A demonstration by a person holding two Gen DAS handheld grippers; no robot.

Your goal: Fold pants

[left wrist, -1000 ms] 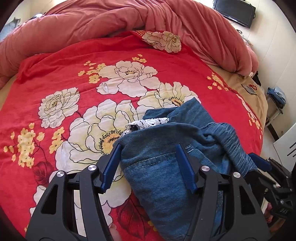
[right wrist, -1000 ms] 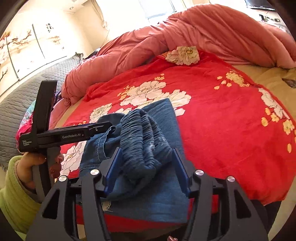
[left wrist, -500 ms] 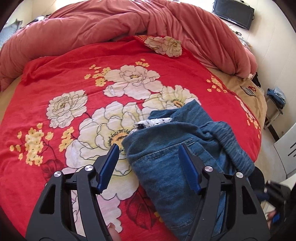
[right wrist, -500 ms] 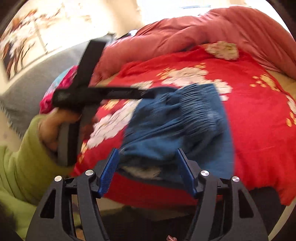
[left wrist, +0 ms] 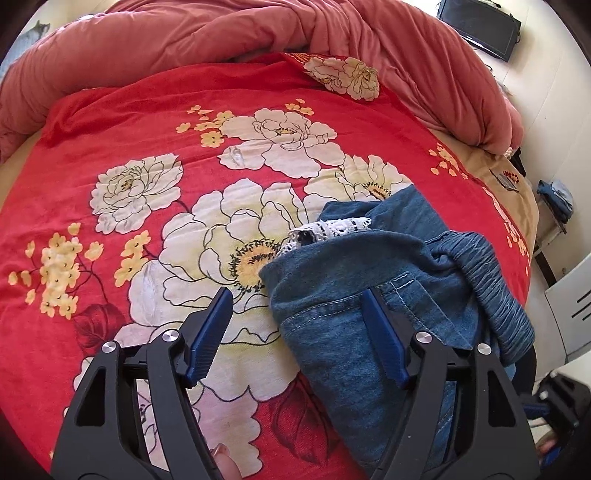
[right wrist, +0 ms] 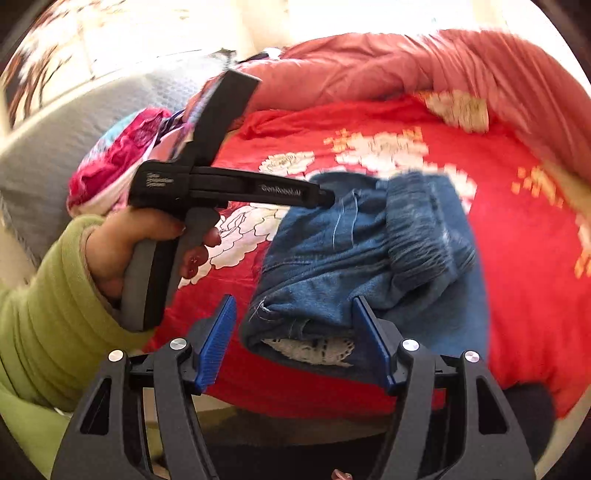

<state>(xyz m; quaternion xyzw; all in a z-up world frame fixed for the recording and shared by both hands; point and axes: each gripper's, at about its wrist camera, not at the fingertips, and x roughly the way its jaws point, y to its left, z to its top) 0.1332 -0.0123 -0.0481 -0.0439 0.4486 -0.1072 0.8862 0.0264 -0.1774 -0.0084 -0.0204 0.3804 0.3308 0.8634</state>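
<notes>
Here, from my remote station, I note things left to right. In the right wrist view a green sleeve (right wrist: pixel 44 306) and the person's left hand (right wrist: pixel 122 247) hold the left hand-held gripper (right wrist: pixel 325 199) by its grey handle; its tip sits over the upper left edge of the pants (right wrist: pixel 354 258). In the left wrist view the left hand-held gripper (left wrist: pixel 295 334) has its blue pads apart, jaws just having been opening; its right pad (left wrist: pixel 382 343) overlaps the denim, its left pad is over the red floral bedspread (left wrist: pixel 147 206), neither pressing cloth. The pants (left wrist: pixel 369 295) lie folded in a bundle near the bed's right edge, white lace trim (left wrist: pixel 332 229) poking out, ribbed elastic waistband (left wrist: pixel 495 291) on top at right. The right hand-held gripper (right wrist: pixel 295 336) also stands apart, after widening then settling; the folded edge of the bundle lies between the pads, unclamped. A pink quilt (left wrist: pixel 258 33) is heaped across the far side of the bed.
</notes>
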